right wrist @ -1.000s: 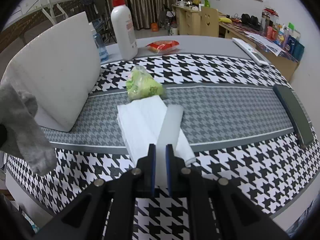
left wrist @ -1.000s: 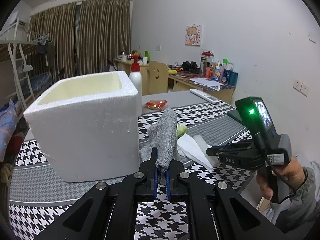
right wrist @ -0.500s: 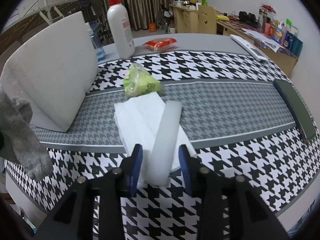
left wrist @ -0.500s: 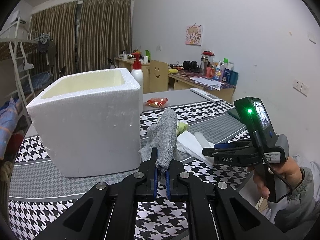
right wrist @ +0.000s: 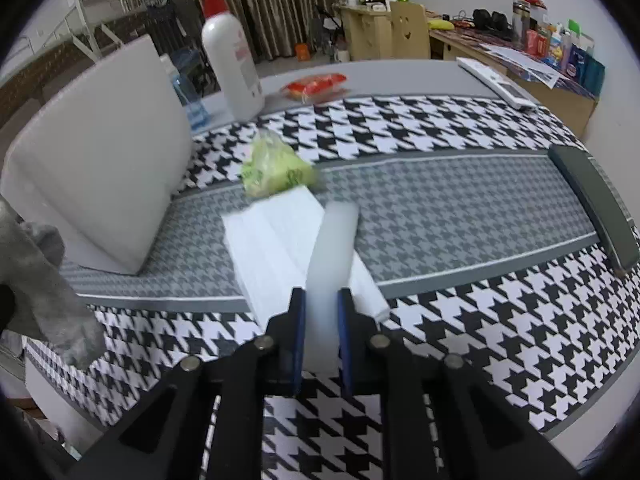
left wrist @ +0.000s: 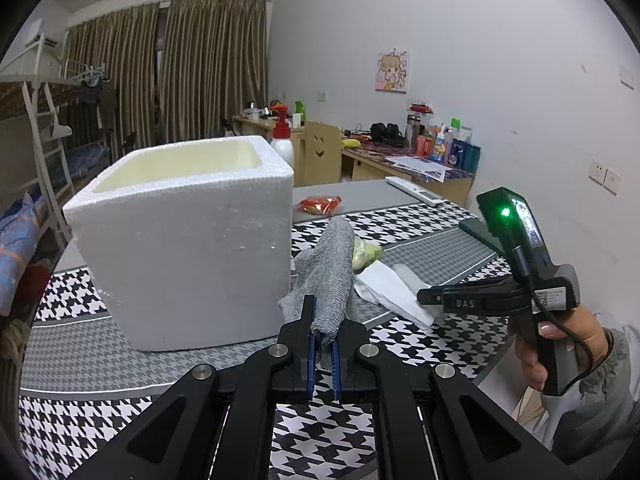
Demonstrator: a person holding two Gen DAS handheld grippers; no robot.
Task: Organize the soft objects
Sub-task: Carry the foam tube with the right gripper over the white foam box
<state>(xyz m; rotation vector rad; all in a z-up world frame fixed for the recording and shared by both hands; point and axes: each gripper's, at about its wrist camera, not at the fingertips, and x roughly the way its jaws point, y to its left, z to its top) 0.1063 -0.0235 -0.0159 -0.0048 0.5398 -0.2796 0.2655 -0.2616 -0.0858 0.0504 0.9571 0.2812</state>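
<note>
My left gripper [left wrist: 323, 344] is clenched on a grey knitted cloth [left wrist: 333, 268], lifted just right of the foam box [left wrist: 180, 240] so it can clear the rim and drop inside. Further right, my right gripper [right wrist: 321, 334] straddles a pale foam strip [right wrist: 332, 248] on the white tissue pack [right wrist: 272, 248], its fingers spread; the tablecloth [right wrist: 460, 216] right of the box lies mostly bare.

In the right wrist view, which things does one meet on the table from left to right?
Grey knitted cloth → white foam box → white pump bottle with red top → green crumpled plastic bag → translucent white strip → flat white remote control → dark flat case.
</note>
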